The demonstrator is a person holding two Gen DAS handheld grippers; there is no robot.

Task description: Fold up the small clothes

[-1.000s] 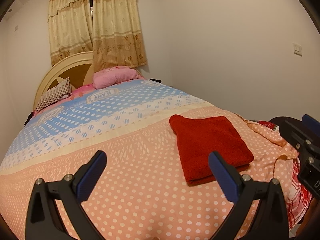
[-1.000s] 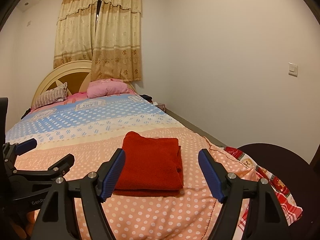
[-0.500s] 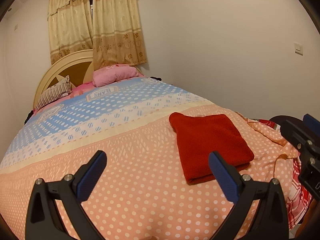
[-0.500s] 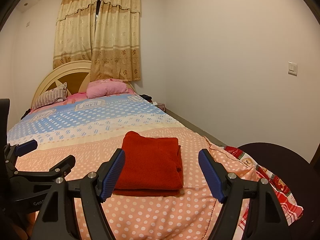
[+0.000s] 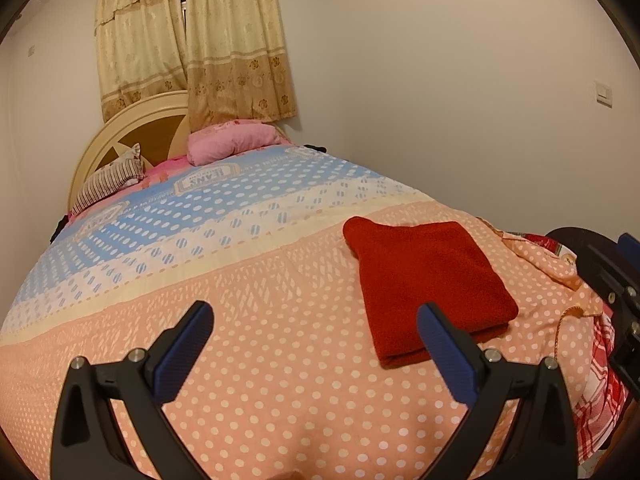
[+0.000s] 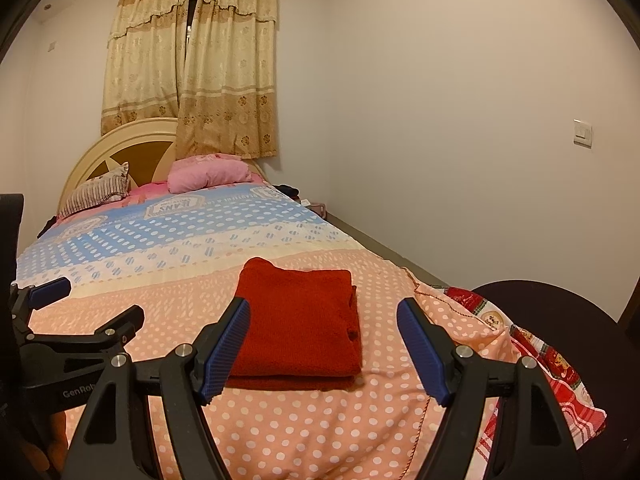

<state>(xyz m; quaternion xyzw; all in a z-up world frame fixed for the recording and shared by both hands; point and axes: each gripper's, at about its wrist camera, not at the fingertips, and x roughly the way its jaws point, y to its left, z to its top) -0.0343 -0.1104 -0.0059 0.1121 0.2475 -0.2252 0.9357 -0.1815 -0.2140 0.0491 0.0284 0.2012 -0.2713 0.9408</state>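
Note:
A folded red garment (image 5: 428,280) (image 6: 298,324) lies flat on the peach polka-dot bedspread (image 5: 260,320) (image 6: 168,300) near the bed's right side. My left gripper (image 5: 314,328) hovers open over the bedspread, left of and nearer than the garment, nothing between its blue pads. My right gripper (image 6: 324,334) is open too, its fingers standing either side of the garment's near end in the picture, held above it without touching. The left gripper also shows at the left edge of the right wrist view (image 6: 76,312).
Pillows, a pink one (image 6: 206,172) and a striped one (image 6: 96,192), lie by the round headboard (image 6: 120,148) under curtains. A red patterned cloth (image 6: 560,372) hangs off the bed's right corner beside a dark round seat (image 6: 560,320). The white wall runs along the right.

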